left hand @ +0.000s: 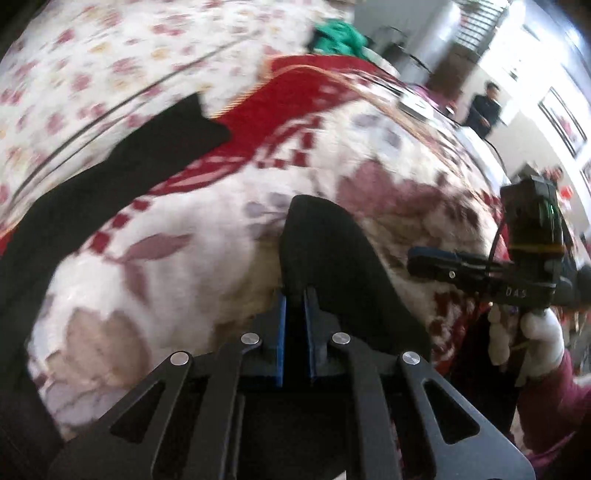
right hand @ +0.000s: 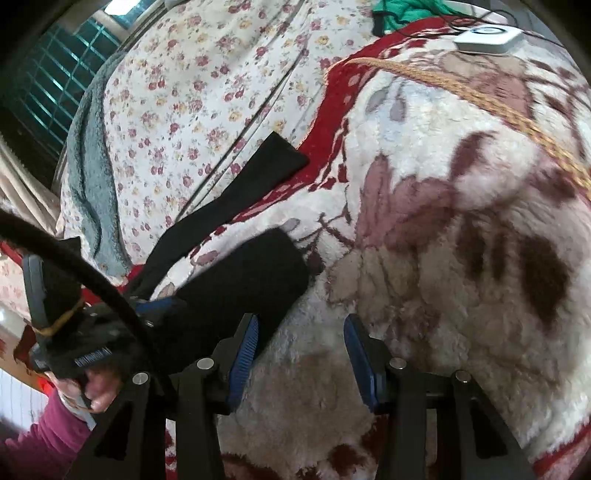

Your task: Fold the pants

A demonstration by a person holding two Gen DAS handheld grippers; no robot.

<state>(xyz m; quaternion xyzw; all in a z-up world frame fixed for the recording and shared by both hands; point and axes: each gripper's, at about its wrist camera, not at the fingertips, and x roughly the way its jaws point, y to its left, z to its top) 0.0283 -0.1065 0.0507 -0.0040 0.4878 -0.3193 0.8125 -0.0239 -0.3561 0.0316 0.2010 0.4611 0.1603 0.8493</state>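
Black pants lie on a fluffy floral blanket; one leg stretches to the far left, the other lies near. My left gripper is shut on the hem of the near leg and holds it just above the blanket. It shows at the left in the right wrist view, gripping the black cloth. My right gripper is open and empty over the blanket, just right of the near leg. It appears at the right edge of the left wrist view.
A flowered sheet covers the bed behind the blanket. A green garment and a white flat device with a cable lie at the far edge. A grey fleece lies at the left. A person stands in the room beyond.
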